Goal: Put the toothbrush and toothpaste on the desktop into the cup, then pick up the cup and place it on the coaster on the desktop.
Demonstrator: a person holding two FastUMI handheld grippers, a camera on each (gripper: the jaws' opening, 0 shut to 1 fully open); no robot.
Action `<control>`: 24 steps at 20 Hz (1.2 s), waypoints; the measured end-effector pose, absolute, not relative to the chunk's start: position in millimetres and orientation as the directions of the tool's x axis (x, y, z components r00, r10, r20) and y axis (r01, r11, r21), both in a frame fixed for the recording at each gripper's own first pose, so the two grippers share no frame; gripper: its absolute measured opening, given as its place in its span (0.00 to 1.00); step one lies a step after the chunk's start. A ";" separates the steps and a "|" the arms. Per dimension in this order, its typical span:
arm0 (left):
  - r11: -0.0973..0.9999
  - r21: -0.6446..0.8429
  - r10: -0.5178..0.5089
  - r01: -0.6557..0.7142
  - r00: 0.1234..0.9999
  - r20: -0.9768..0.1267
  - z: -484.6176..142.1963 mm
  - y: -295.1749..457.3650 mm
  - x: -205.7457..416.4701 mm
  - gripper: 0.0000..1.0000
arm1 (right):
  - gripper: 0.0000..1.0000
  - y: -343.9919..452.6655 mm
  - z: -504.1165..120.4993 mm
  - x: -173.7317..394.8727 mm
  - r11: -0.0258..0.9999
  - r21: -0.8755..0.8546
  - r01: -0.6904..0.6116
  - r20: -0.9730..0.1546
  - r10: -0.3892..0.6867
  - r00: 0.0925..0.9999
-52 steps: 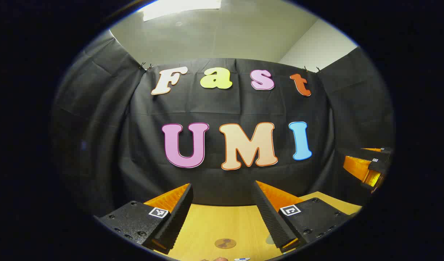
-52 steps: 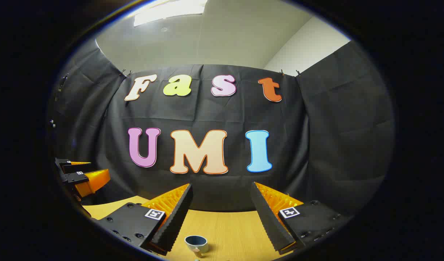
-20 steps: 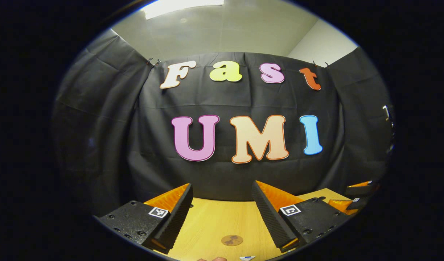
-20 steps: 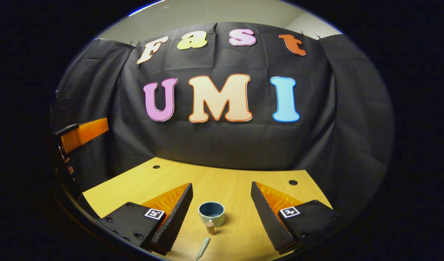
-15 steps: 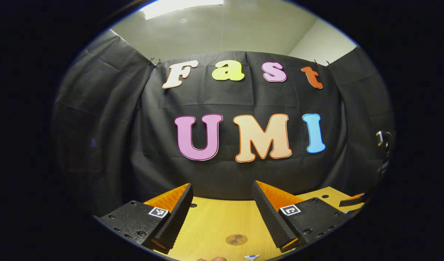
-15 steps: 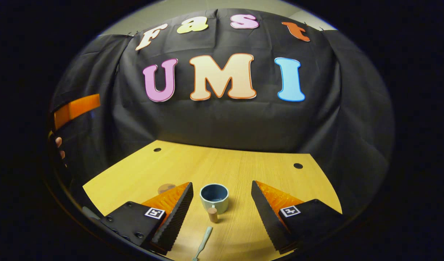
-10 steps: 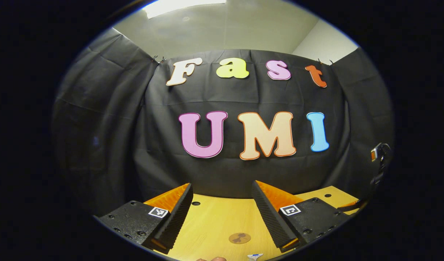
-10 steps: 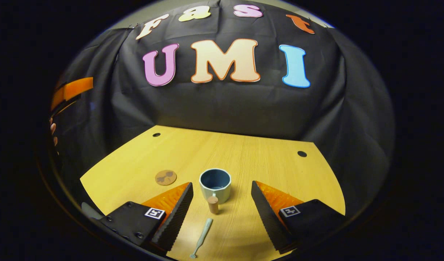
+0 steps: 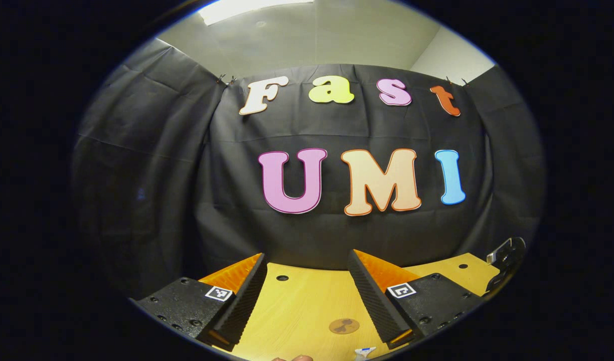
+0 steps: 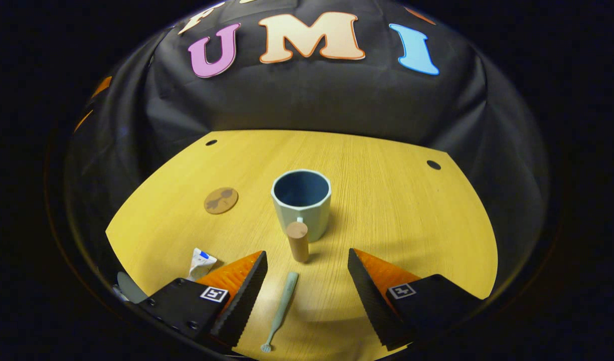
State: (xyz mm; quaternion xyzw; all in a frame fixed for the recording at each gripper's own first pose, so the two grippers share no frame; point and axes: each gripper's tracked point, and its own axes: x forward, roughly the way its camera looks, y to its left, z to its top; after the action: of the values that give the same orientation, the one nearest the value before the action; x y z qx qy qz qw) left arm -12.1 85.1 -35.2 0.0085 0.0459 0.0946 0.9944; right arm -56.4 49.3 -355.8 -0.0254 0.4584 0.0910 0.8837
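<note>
The right gripper (image 10: 307, 296) hangs spread wide and empty above the pale green toothbrush (image 10: 282, 308) lying on the wooden desktop (image 10: 397, 215). Beyond stands the cup (image 10: 302, 203); coaster (image 10: 220, 200) and toothpaste (image 10: 199, 263) lie leftward. The left gripper (image 9: 307, 296), likewise agape, holds nothing.

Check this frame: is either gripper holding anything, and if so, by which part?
Nothing is held. The right gripper is open above the toothbrush lying on the desktop; the left gripper is open with nothing between its fingers.

Toothbrush (image 10: 281, 310) before cup (image 10: 302, 203); coaster (image 10: 220, 200) left of cup.
</note>
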 end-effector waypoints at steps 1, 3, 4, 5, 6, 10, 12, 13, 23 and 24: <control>0.981 0.030 0.195 -0.193 0.977 -0.092 -36.8 87.2 -12.2 0.95 | 0.99 49.2 -363.5 -61.3 0.983 0.042 -0.180 -0.827 0.135 0.546; 0.978 0.036 0.206 -0.203 0.974 -0.096 -38.2 92.5 -13.3 0.95 | 0.99 50.0 -374.8 -67.1 0.982 0.045 -0.181 -0.847 0.134 0.515; 0.977 0.039 0.211 -0.208 0.973 -0.098 -38.5 95.1 -13.9 0.95 | 0.99 51.4 -379.0 -69.5 0.981 0.047 -0.188 -0.855 0.137 0.500; 0.976 0.042 0.215 -0.212 0.971 -0.102 -40.9 96.9 -16.0 0.95 | 0.98 53.1 -383.5 -73.3 0.980 0.046 -0.195 -0.864 0.137 0.484; 0.976 0.043 0.219 -0.216 0.970 -0.104 -41.7 99.0 -16.4 0.95 | 0.96 54.2 -387.1 -75.8 0.978 0.042 -0.202 -0.873 0.135 0.469; 0.973 0.040 0.231 -0.228 0.966 -0.116 -47.5 105.9 -20.1 0.95 | 0.96 62.2 -406.1 -96.2 0.975 0.054 -0.214 -0.926 0.129 0.355; 0.971 0.038 0.237 -0.234 0.964 -0.124 -50.7 108.9 -20.2 0.95 | 0.95 65.3 -410.7 -105.4 0.976 0.069 -0.208 -0.945 0.130 0.300; 0.971 0.037 0.238 -0.236 0.963 -0.128 -51.8 110.6 -20.3 0.95 | 0.97 65.2 -414.6 -107.7 0.977 0.067 -0.204 -0.950 0.125 0.287; 0.968 0.032 0.250 -0.248 0.954 -0.163 -66.6 119.6 -21.9 0.96 | 0.65 59.9 -423.6 -109.2 0.978 0.016 -0.210 -0.977 0.060 0.205; 0.969 0.034 0.249 -0.246 0.954 -0.167 -67.3 118.3 -21.7 0.96 | 0.54 60.3 -423.0 -108.1 0.976 0.020 -0.217 -0.980 0.062 0.191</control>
State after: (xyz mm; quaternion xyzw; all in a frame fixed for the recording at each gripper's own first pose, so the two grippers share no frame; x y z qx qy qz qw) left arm -21.7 118.3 -67.3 0.0063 0.0855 0.1252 0.9884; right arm -108.1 60.3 -423.0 -0.0615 0.6296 0.0908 0.7691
